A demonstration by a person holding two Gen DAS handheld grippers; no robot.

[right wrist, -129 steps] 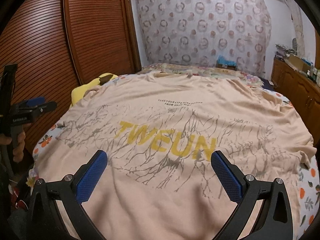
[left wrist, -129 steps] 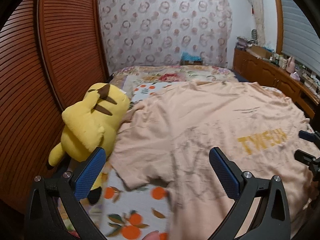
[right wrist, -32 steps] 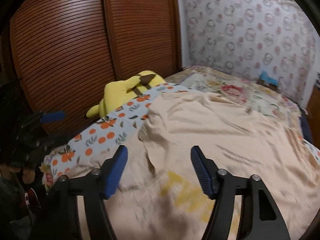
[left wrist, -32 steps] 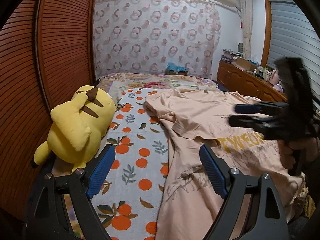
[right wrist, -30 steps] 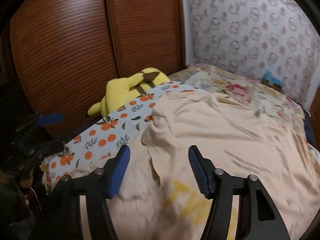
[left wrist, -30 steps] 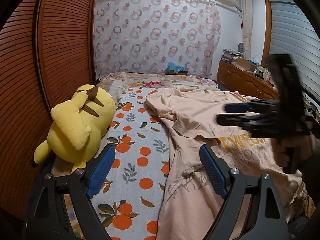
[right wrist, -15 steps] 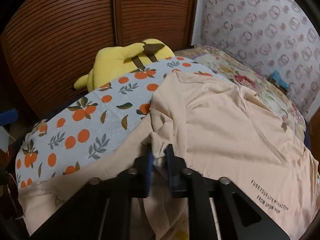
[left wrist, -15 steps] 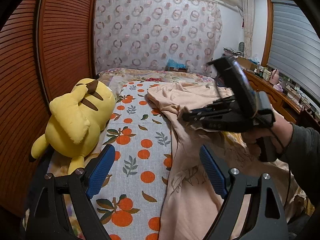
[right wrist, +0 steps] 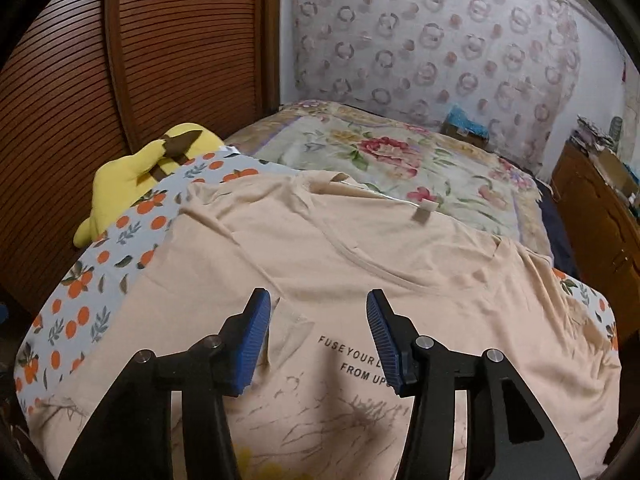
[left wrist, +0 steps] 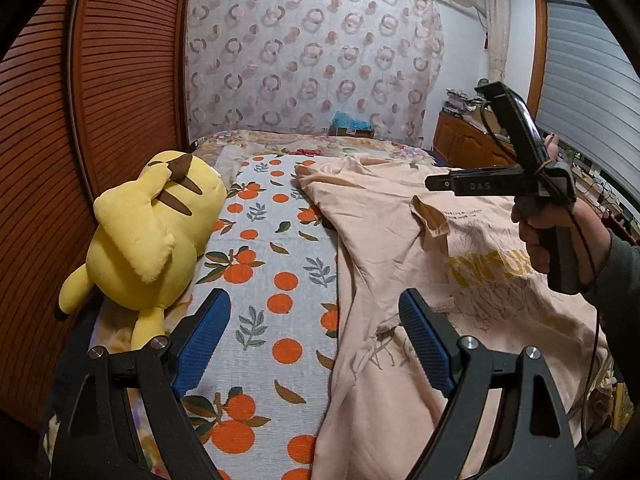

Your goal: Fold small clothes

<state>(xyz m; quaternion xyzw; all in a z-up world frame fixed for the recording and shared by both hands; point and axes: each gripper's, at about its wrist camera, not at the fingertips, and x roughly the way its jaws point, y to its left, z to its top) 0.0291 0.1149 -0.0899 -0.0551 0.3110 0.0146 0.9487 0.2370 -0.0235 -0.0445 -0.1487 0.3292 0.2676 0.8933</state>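
A peach T-shirt [left wrist: 384,240] with yellow letters lies on the bed, its left sleeve folded in over the chest [left wrist: 430,216]. In the right wrist view the shirt [right wrist: 360,256] fills the middle, with the folded sleeve end [right wrist: 290,330] just by my left finger. My right gripper [right wrist: 318,336] is open and empty just above the chest print; it also shows in the left wrist view [left wrist: 444,184]. My left gripper [left wrist: 314,340] is open and empty over the shirt's left edge near the hem.
A yellow plush toy [left wrist: 148,232] lies at the bed's left side against a brown slatted wardrobe [left wrist: 80,120]. An orange-print sheet [left wrist: 272,280] covers the bed. A floral quilt [right wrist: 400,164] lies beyond the shirt. A wooden dresser [right wrist: 600,208] stands to the right.
My right gripper was shut on the sleeve; it carried it in over the chest, let go and now stands open. My left gripper has barely moved.
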